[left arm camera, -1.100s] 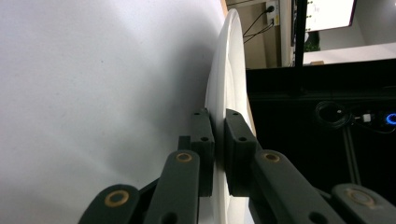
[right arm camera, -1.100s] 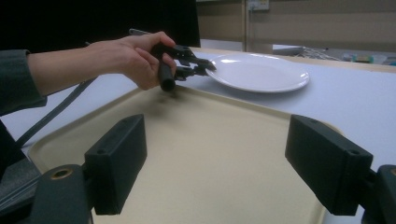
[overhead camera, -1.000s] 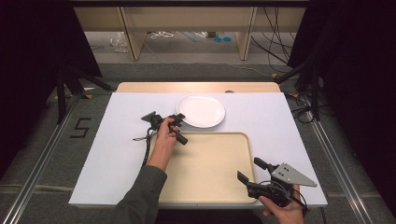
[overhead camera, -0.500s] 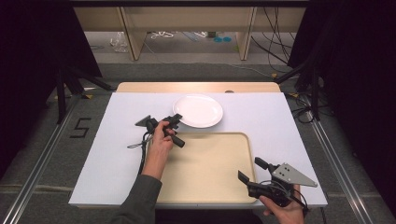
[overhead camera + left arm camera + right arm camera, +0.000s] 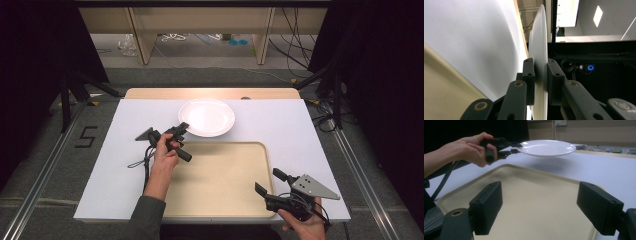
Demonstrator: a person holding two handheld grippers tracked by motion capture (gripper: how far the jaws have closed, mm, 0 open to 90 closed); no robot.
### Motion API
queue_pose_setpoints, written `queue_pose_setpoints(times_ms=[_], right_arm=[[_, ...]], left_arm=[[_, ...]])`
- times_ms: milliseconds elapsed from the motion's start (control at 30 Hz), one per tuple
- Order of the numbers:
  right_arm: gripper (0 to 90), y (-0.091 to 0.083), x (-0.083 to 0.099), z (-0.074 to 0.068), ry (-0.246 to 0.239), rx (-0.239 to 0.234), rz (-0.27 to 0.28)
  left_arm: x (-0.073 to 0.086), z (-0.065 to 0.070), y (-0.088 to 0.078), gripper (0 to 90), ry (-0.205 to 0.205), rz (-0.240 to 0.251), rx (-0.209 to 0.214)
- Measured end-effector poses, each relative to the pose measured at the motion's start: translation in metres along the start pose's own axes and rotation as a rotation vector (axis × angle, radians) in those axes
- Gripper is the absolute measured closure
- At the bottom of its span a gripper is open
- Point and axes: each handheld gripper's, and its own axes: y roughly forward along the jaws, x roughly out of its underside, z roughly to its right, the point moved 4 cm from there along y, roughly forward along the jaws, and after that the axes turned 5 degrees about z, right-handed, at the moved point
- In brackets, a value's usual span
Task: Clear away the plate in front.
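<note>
Two claws: left claw point(image 5: 540, 77) clamped on white plate point(image 5: 206, 117) rim, right claw point(image 5: 550, 207) wide open above tray point(image 5: 220, 180).

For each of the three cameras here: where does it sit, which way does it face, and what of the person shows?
High view: above the person's side, facing forward and down on the table; both forearms, left gripper and right gripper show.
Left gripper view: on the left gripper, looking along its fingers, shut on the plate rim.
Right gripper view: on the open right gripper, facing across the tray; the left hand shows.
All three share the white plate.
</note>
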Motion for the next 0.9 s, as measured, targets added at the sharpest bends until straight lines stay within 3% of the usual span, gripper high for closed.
queue_pose_setpoints(times_ms=[100,200,233,267,467,567,633,700,733,800,833,867,900], right_arm=[[21.6,0.001,0.0,0.001,0.006,0.003,0.025],[21.7,-0.001,0.0,0.001,0.002,-0.001,0.003],[21.7,0.002,0.0,0.0,0.015,-0.028,0.023],[21.7,0.002,0.0,0.0,0.014,-0.014,0.026],[21.7,0.002,0.0,0.0,0.014,-0.025,0.023],[21.7,0.001,0.0,0.0,0.011,-0.007,0.012],[21.6,0.002,0.0,0.0,0.015,-0.028,0.023],[21.6,0.002,0.0,0.0,0.016,-0.014,0.03],[21.6,0.0,0.0,0.001,0.004,0.0,0.008],[21.7,0.002,0.0,0.0,0.016,-0.027,0.02],[21.6,0.003,0.0,0.001,0.011,-0.023,0.029],[21.6,0.001,0.001,0.002,0.004,0.012,0.003],[21.7,0.003,0.0,0.001,0.01,-0.002,0.023]], left_arm=[[-0.002,-0.002,-0.01,78.8,-0.009,0.014,0.006],[-0.001,-0.002,-0.014,78.4,-0.012,0.007,0.014],[-0.001,-0.003,-0.014,78.4,-0.017,0.013,0.02],[0.0,-0.003,-0.015,78.3,-0.024,0.004,0.037],[0.007,-0.005,-0.024,78.2,-0.024,-0.009,0.042],[0.009,-0.005,-0.029,78.0,-0.032,-0.009,0.049],[0.01,-0.004,-0.033,78.0,-0.036,-0.005,0.054],[0.012,-0.004,-0.038,77.9,-0.04,-0.009,0.066],[0.013,-0.005,-0.041,77.8,-0.044,-0.006,0.071],[0.014,-0.007,-0.046,77.9,-0.056,-0.004,0.08],[0.015,-0.008,-0.049,77.7,-0.058,-0.007,0.08],[0.017,-0.011,-0.054,77.7,-0.05,-0.005,0.078],[0.018,-0.011,-0.056,77.4,-0.06,-0.005,0.076]])
